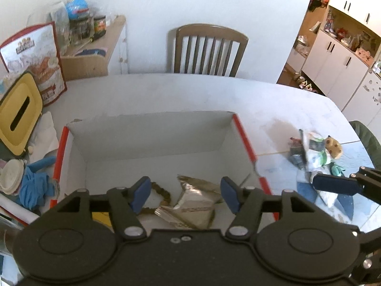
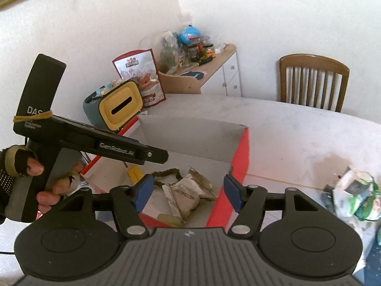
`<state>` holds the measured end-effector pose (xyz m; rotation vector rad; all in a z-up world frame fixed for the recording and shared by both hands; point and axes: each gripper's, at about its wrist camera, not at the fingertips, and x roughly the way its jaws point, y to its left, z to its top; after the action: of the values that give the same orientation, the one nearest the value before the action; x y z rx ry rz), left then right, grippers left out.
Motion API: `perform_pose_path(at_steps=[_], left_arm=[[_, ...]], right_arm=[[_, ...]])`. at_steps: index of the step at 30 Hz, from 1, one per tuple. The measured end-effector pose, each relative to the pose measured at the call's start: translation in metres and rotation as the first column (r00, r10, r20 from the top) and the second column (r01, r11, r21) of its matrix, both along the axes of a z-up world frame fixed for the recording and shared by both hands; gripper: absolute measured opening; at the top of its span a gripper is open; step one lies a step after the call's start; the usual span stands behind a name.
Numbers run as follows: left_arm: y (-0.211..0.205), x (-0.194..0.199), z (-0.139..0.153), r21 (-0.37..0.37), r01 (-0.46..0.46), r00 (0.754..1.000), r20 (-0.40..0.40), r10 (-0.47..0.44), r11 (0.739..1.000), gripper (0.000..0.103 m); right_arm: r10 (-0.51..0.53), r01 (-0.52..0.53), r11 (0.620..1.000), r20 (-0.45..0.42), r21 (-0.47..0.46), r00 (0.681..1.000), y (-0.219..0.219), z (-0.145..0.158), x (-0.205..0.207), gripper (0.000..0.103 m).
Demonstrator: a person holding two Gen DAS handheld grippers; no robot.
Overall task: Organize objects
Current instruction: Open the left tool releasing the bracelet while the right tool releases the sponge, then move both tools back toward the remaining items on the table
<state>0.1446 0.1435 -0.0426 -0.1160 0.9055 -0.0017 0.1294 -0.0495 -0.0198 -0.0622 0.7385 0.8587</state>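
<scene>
Two foil packets [image 1: 190, 205] in box [image 1: 152, 133]; both grippers gaping, empty.

A red-edged cardboard box [image 1: 154, 147] stands open mid-table; silver foil packets [image 1: 190, 205] are heaped at its near end.

White wall [image 1: 147, 2] ahead of tool. Slatted wooden chair [image 1: 206, 48] at far edge of white table [image 1: 181, 93]. Low wood-topped cabinet [image 1: 112, 47] ahead-left, cluttered. White cupboards [image 1: 338, 66] far right beyond doorway. Daylight, soft.
</scene>
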Motion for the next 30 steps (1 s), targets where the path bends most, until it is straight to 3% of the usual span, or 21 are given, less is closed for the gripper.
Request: perform_pose_path(at_steps=[15,24,30], left_arm=[[-0.062,-0.021,0.023,0.034,0.041,0.997,0.062,-0.043,0.999,0.078],[-0.102,-0.025,0.026,0.032,0.068,0.995,0.071,-0.07,0.997,0.085],[-0.127,-0.021,0.023,0.034,0.078,0.994,0.074,-0.08,0.996,0.095]], right_arm=[[-0.059,0.059,0.998,0.071,0.004,0.996,-0.088,0.017,-0.019,0.079],[-0.104,0.106,0.994,0.089,-0.016,0.991,-0.144,0.014,-0.023,0.081],[-0.153,0.155,0.987,0.076,-0.029,0.985,-0.18,0.006,-0.016,0.081]])
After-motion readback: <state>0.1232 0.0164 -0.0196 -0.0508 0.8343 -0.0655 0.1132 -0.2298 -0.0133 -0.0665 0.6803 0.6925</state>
